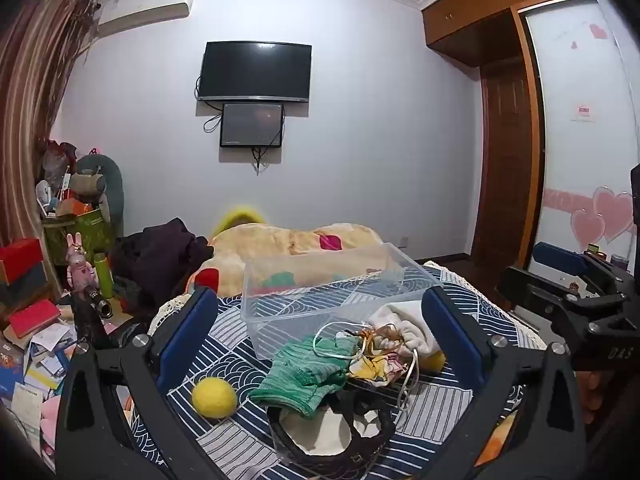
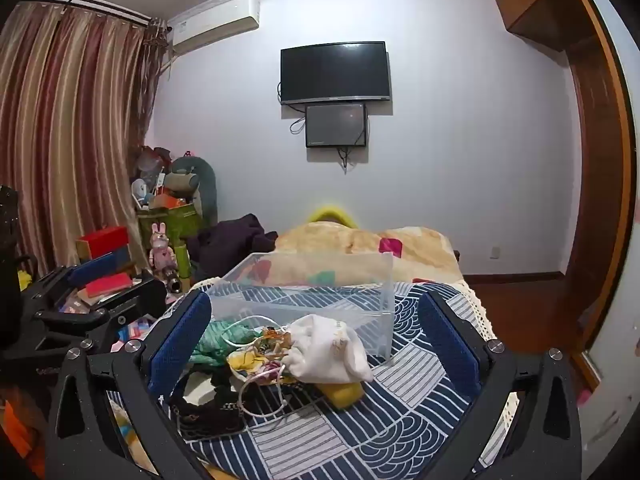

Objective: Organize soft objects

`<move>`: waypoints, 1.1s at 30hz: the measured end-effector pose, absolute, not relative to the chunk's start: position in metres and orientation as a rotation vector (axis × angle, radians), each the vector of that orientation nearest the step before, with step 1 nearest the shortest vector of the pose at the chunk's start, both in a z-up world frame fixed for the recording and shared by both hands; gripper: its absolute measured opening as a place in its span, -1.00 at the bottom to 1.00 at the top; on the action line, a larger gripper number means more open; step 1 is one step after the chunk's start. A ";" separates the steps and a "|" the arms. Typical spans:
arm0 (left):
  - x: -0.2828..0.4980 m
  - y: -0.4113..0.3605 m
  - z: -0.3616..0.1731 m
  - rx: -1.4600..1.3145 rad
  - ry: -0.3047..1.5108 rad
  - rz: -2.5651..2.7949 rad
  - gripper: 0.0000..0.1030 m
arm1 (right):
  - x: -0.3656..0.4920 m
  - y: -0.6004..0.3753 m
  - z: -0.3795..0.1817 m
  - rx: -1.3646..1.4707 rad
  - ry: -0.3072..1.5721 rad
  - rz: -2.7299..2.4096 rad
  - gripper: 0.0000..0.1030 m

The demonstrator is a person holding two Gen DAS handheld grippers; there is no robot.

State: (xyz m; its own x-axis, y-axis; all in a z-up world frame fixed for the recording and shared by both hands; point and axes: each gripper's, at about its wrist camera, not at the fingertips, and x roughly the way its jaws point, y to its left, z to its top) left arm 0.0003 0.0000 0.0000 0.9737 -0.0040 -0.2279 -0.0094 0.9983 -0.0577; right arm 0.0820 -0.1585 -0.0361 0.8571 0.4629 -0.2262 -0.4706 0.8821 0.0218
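A heap of soft things lies on the blue patterned bed cover: a green knitted cloth, a white drawstring pouch, a black and white bag, a yellow felt ball and a second yellow ball under the pouch. A clear plastic box stands empty just behind the heap; it also shows in the right wrist view. My left gripper is open above the heap. My right gripper is open above it too. Neither holds anything.
A folded beige blanket and dark clothes lie at the far end of the bed. Boxes, books and toys crowd the left side. A wardrobe stands to the right. The right gripper's body is close on the right.
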 end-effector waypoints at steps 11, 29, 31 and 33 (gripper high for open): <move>-0.001 -0.005 0.002 -0.028 0.214 -0.016 1.00 | 0.080 -0.154 -0.035 -0.027 0.226 0.490 1.00; -0.006 -0.007 0.003 -0.029 0.205 -0.022 1.00 | 0.078 -0.157 -0.034 -0.025 0.222 0.492 1.00; -0.006 -0.007 0.004 -0.031 0.205 -0.024 1.00 | 0.078 -0.158 -0.034 -0.025 0.223 0.493 1.00; -0.006 -0.007 0.004 -0.031 0.205 -0.023 1.00 | 0.078 -0.158 -0.034 -0.024 0.222 0.493 1.00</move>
State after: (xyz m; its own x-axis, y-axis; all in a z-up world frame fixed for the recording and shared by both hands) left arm -0.0061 -0.0072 0.0037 0.9787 -0.0259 -0.2035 0.0196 0.9993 -0.0328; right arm 0.0780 -0.1577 -0.0338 0.8575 0.4665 -0.2167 -0.4717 0.8812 0.0303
